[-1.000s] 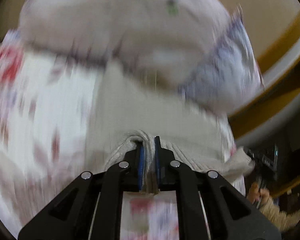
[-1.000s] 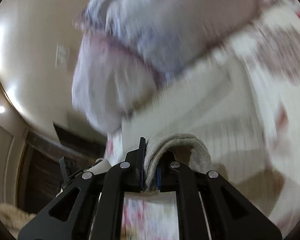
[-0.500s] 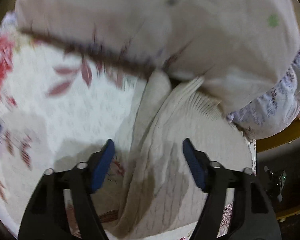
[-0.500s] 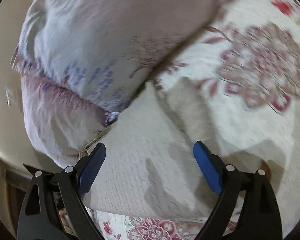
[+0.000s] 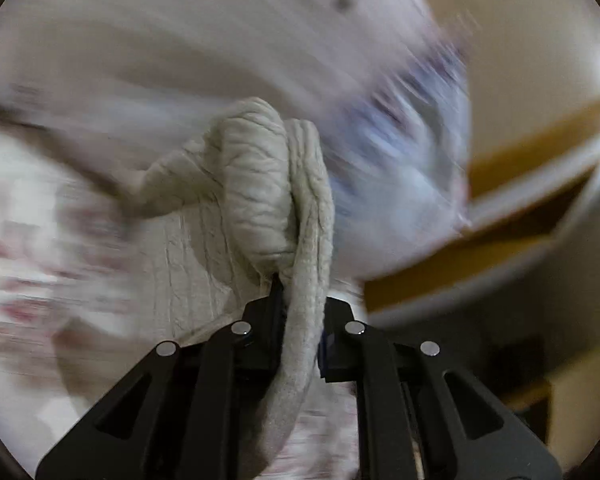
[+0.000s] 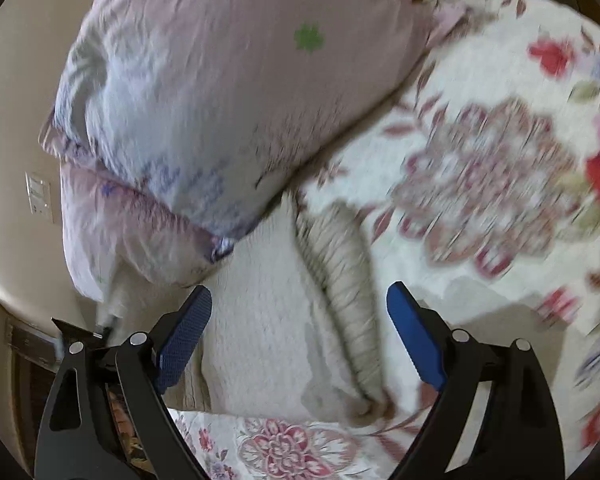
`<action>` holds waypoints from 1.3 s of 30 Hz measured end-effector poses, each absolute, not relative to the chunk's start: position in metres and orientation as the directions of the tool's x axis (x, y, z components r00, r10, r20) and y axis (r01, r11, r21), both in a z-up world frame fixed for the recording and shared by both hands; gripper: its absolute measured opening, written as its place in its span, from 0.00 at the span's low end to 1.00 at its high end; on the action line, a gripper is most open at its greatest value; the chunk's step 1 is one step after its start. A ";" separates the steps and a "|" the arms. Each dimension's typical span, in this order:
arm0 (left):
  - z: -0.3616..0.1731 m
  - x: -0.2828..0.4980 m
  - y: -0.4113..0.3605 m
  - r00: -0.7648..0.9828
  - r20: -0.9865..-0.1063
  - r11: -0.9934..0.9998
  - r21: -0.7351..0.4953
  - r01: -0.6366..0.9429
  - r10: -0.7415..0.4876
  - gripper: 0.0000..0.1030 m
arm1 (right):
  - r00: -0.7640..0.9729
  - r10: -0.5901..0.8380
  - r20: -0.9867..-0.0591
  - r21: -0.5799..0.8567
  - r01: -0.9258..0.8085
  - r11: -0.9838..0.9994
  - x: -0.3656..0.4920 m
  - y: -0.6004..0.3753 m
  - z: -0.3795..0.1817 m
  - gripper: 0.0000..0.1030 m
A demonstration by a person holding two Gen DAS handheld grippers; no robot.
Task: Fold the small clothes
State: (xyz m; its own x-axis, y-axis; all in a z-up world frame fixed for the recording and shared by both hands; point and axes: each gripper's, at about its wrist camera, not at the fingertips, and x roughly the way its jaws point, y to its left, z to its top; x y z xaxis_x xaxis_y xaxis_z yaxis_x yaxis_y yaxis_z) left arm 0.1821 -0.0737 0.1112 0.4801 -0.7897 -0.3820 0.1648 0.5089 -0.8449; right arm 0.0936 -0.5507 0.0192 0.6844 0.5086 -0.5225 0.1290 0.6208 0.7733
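The left gripper [image 5: 298, 316] is clamped on the cream knit garment [image 5: 260, 184], lifted toward twelve o'clock; the right gripper [image 6: 298, 328] is held spread above the bed [image 6: 480, 168].

Left wrist view: looks forward along clamped left gripper [image 5: 300, 320], very close to cream knit garment [image 5: 260, 184]; background motion-blurred. 
Right wrist view: looks down from higher, along spread right gripper [image 6: 298, 332], onto floral bedspread [image 6: 480, 184]. 
Shared by both: garment, pillow [image 6: 228, 80], bedspread, beige wall [image 5: 520, 60].
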 end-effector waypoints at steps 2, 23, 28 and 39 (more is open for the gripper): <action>0.110 0.191 -0.144 0.397 -0.378 0.486 -0.847 0.218 -0.836 0.16 | 0.693 0.498 -0.522 0.772 0.135 0.621 0.098 -0.561 0.023 0.89; 0.011 0.192 -0.196 0.331 -0.723 0.780 -0.623 0.068 -0.606 0.56 | 0.450 0.680 -0.578 0.782 0.067 0.620 0.157 -0.519 -0.025 0.37; 0.022 0.178 -0.186 0.337 -0.673 0.742 -0.655 0.142 -0.658 0.32 | 0.515 0.710 -0.480 0.836 0.023 0.548 0.138 -0.510 -0.004 0.27; 0.047 0.167 -0.114 0.452 -0.809 0.926 -0.324 0.193 -0.377 0.50 | 0.452 0.513 -0.730 0.570 -0.012 0.821 0.142 -0.411 -0.005 0.56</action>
State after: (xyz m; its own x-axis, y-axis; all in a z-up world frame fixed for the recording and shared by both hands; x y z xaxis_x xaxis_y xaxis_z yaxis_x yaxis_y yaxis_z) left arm 0.1668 -0.1136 0.0468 0.4516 -0.3770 -0.8087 0.1928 0.9262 -0.3240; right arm 0.1418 -0.4111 -0.0048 0.4521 0.5130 -0.7297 -0.0115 0.8214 0.5703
